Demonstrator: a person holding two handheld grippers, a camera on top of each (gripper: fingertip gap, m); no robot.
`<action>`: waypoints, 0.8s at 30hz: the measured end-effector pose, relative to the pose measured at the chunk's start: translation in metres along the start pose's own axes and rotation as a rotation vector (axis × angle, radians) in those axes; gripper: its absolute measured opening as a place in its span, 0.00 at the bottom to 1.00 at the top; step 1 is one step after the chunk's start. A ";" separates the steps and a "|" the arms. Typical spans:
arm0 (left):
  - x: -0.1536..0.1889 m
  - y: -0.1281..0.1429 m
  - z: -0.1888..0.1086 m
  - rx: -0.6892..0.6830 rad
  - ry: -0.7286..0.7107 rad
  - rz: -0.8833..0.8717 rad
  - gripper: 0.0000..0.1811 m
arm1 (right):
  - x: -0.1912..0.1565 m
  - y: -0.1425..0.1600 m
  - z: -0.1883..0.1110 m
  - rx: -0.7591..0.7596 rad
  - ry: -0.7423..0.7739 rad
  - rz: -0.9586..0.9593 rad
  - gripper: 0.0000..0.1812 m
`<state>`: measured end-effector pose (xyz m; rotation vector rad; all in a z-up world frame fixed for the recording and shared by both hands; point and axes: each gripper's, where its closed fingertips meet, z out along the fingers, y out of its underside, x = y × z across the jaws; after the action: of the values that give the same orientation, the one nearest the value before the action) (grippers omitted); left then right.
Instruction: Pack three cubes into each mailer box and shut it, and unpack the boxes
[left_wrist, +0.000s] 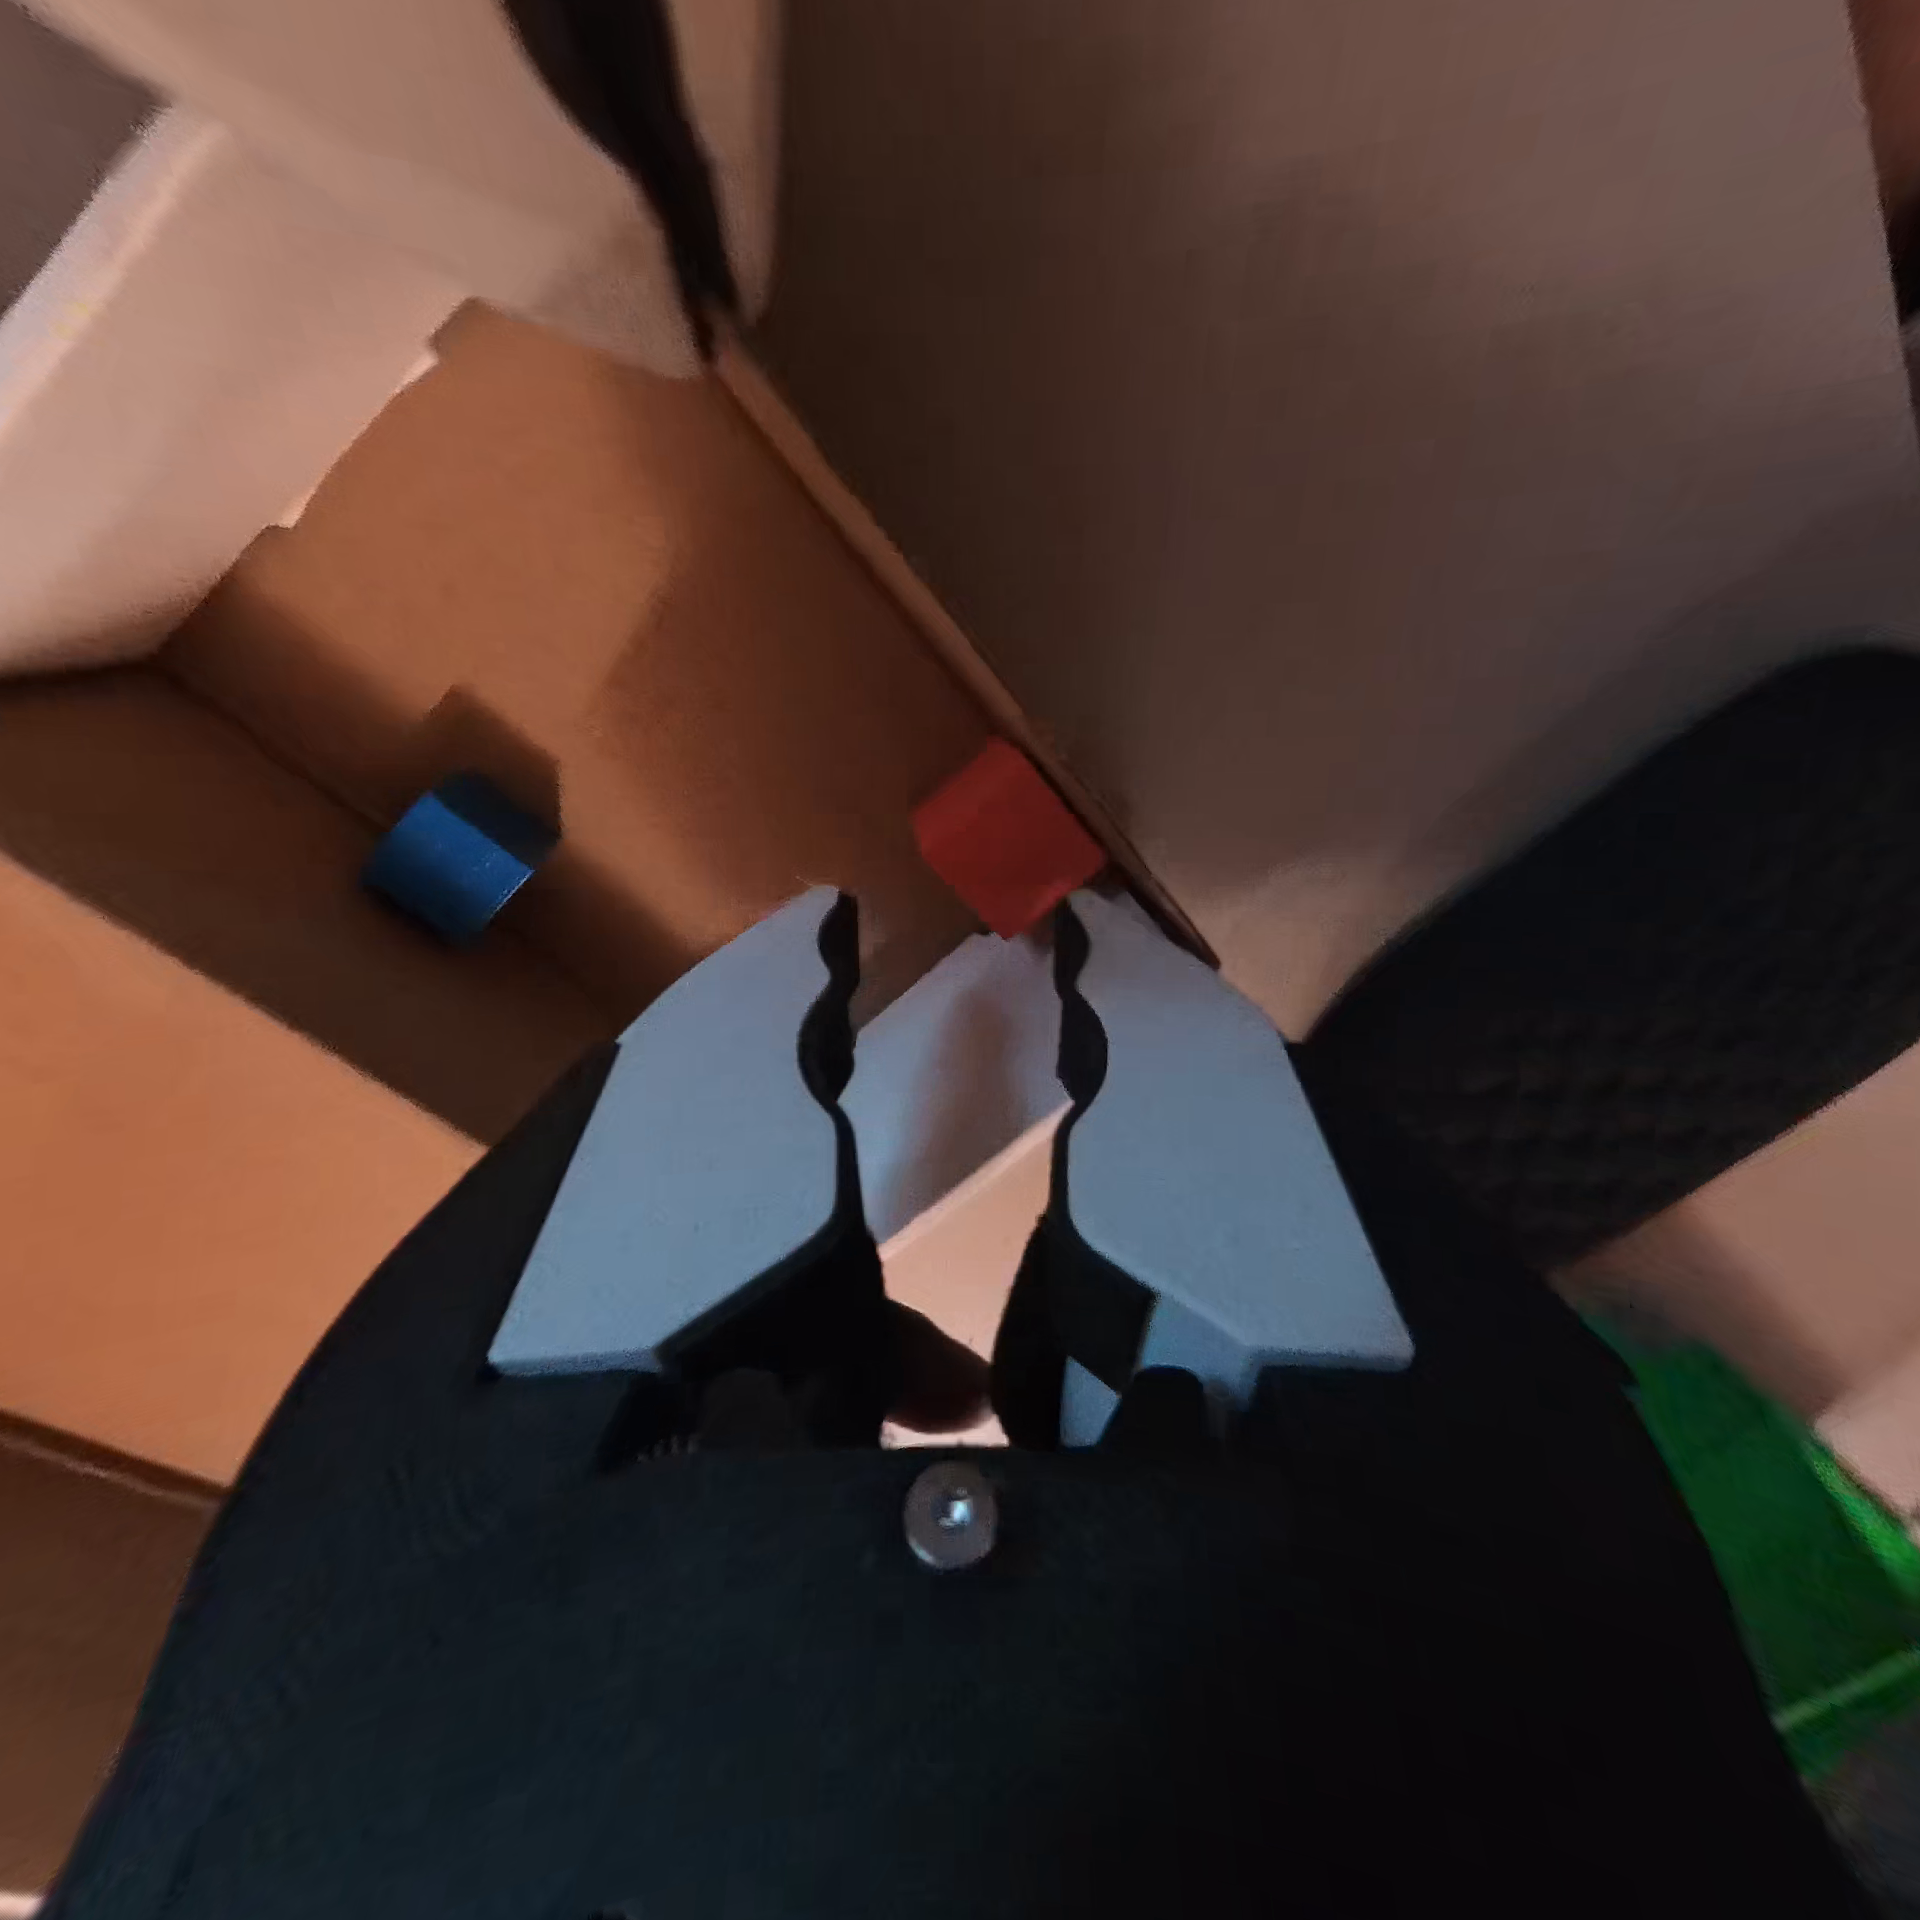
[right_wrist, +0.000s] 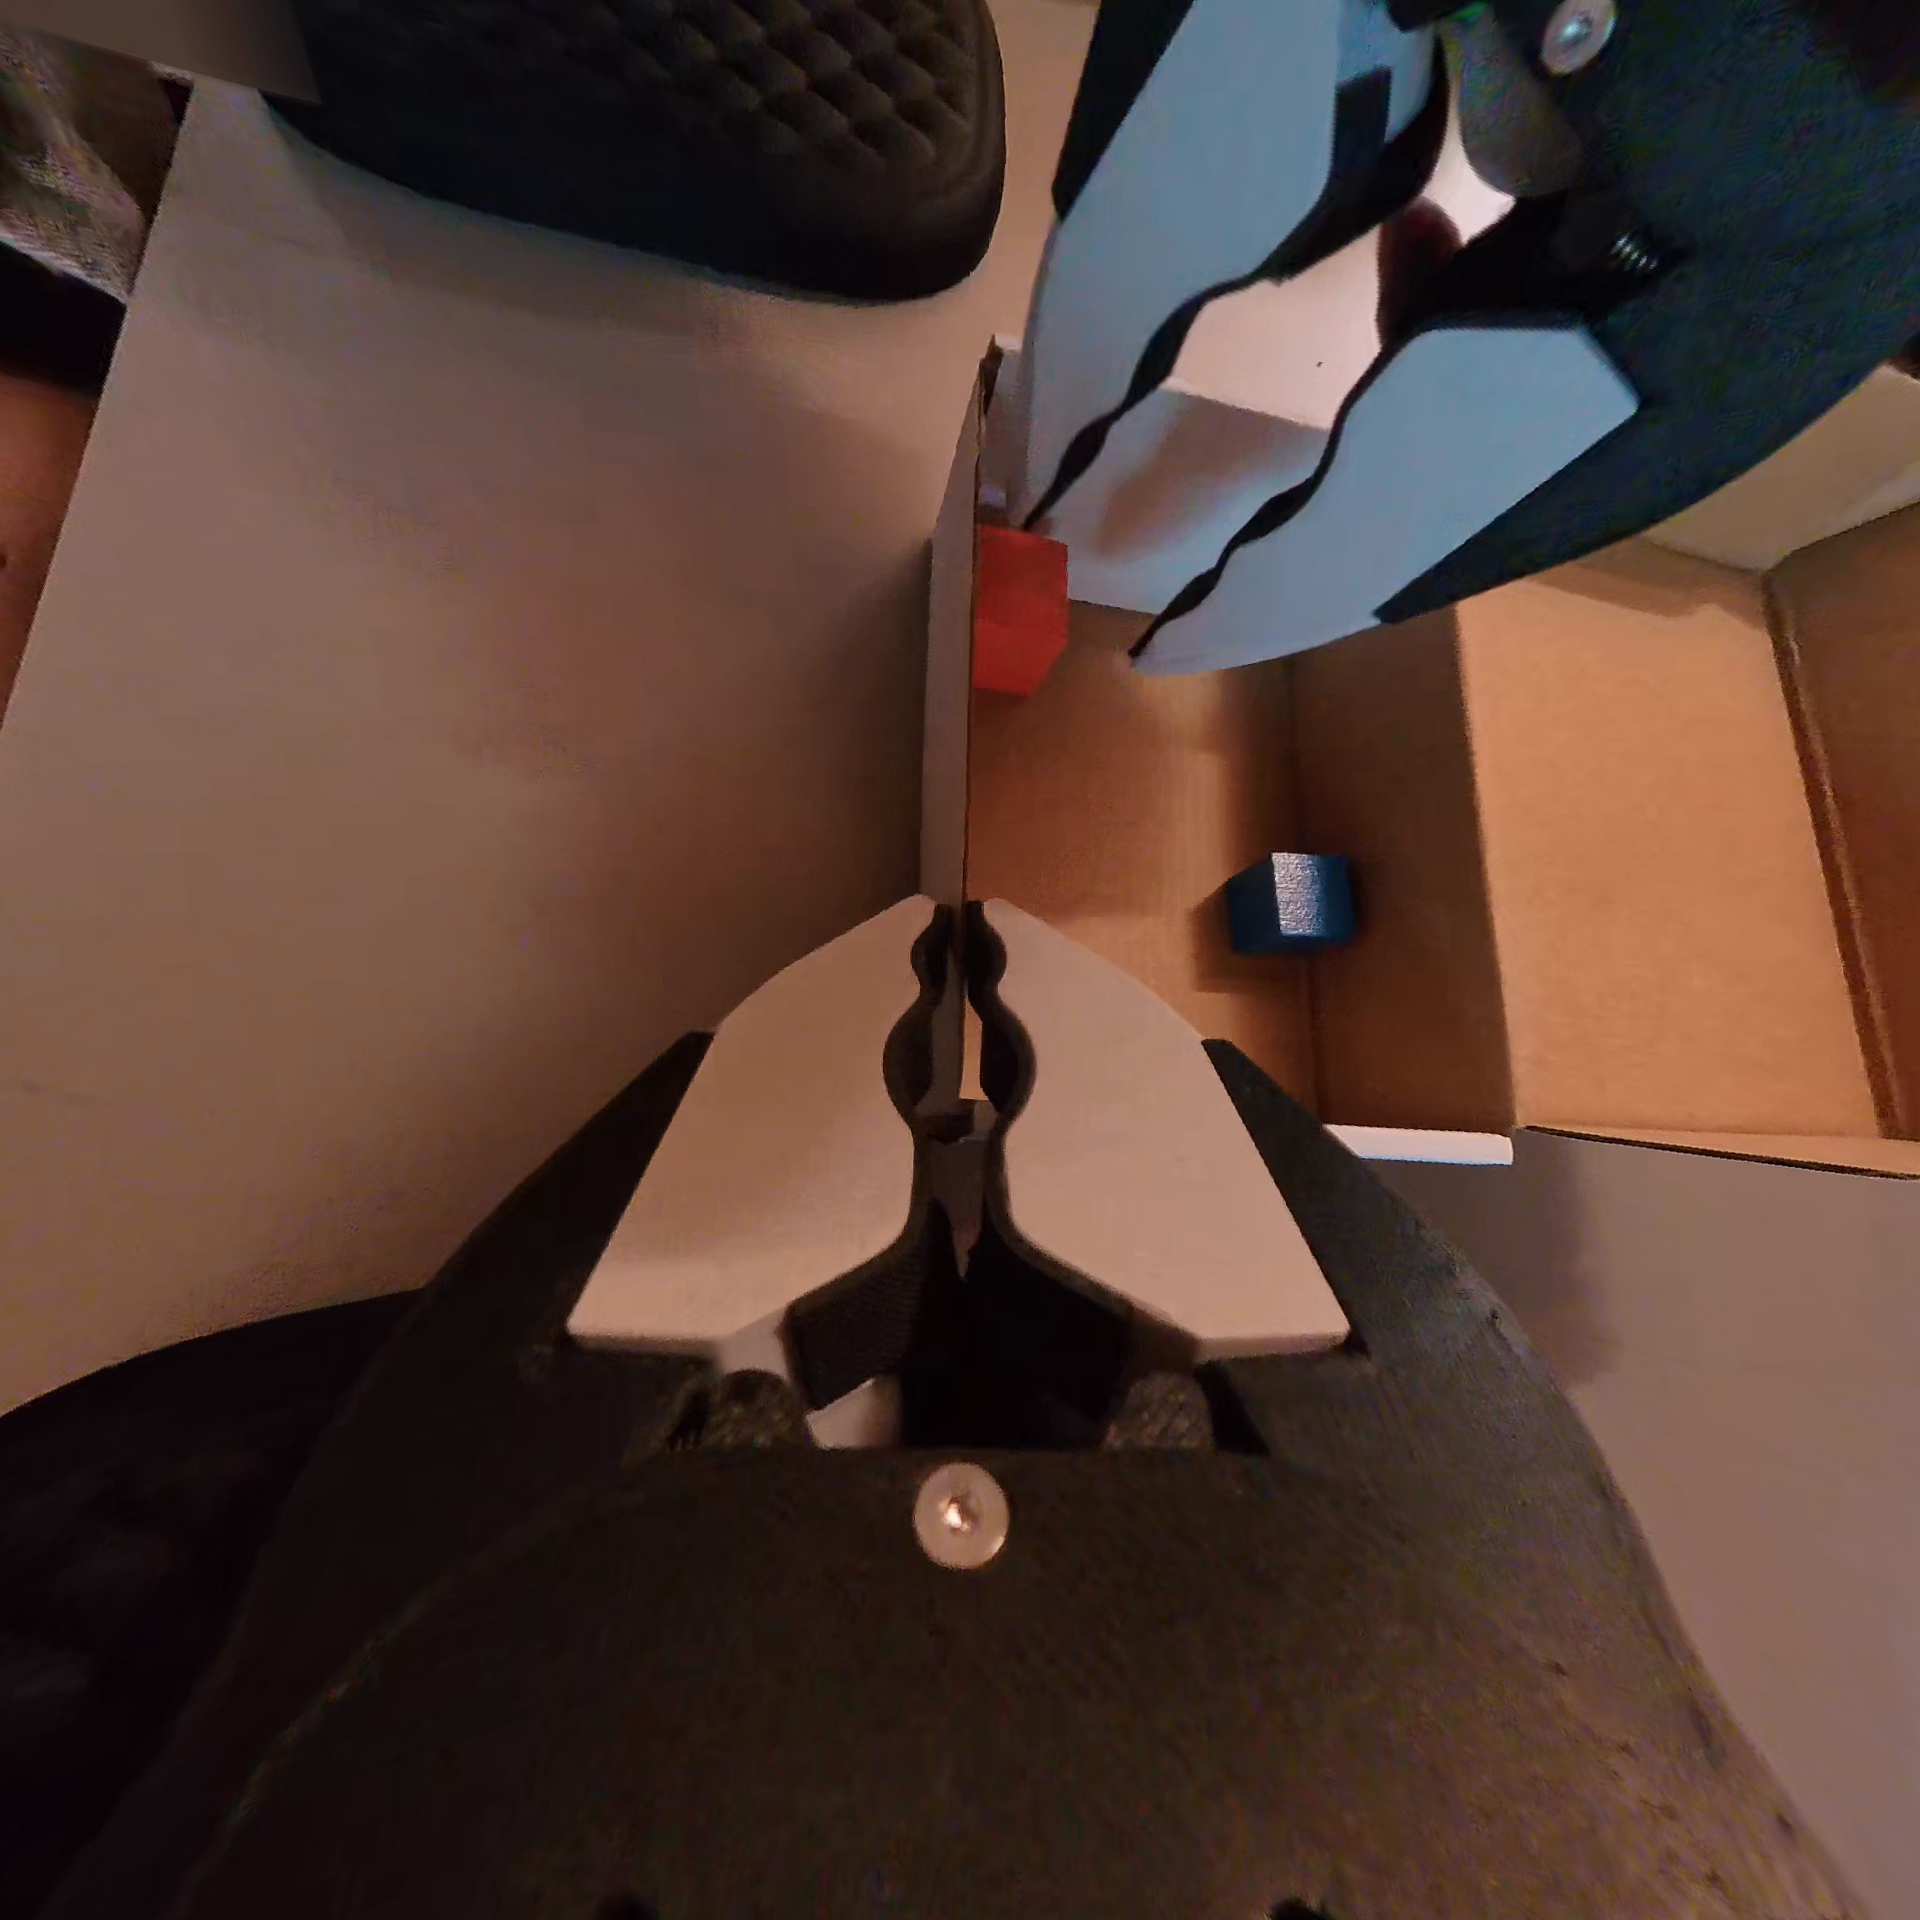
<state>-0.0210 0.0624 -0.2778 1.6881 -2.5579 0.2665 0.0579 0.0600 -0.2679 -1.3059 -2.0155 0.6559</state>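
Note:
An open brown mailer box holds a red cube against its raised lid and a blue cube near a side wall. My left gripper is open and empty, its tips just short of the red cube; it also shows in the right wrist view reaching into the box. My right gripper is shut on the edge of the box lid and holds it upright. The lid's white outer face fills the right of the left wrist view.
A black textured pad lies beyond the lid. Something green sits at the lower right of the left wrist view. A white cardboard surface lies beside the box. Another brown cardboard surface lies left. There is about 8 cm between the tips of the two grippers.

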 end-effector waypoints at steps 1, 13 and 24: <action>0.001 0.003 -0.001 -0.037 0.016 0.033 0.21 | 0.000 0.000 0.000 0.002 -0.001 0.003 0.02; 0.000 0.000 0.015 -0.014 0.050 0.138 0.08 | 0.002 0.000 -0.001 0.005 -0.001 0.003 0.02; -0.016 -0.001 -0.003 0.177 -0.049 -0.191 0.12 | 0.003 -0.001 0.000 0.009 0.000 0.002 0.02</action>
<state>-0.0136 0.0764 -0.2771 2.0086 -2.4462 0.4566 0.0560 0.0626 -0.2667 -1.3026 -2.0096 0.6651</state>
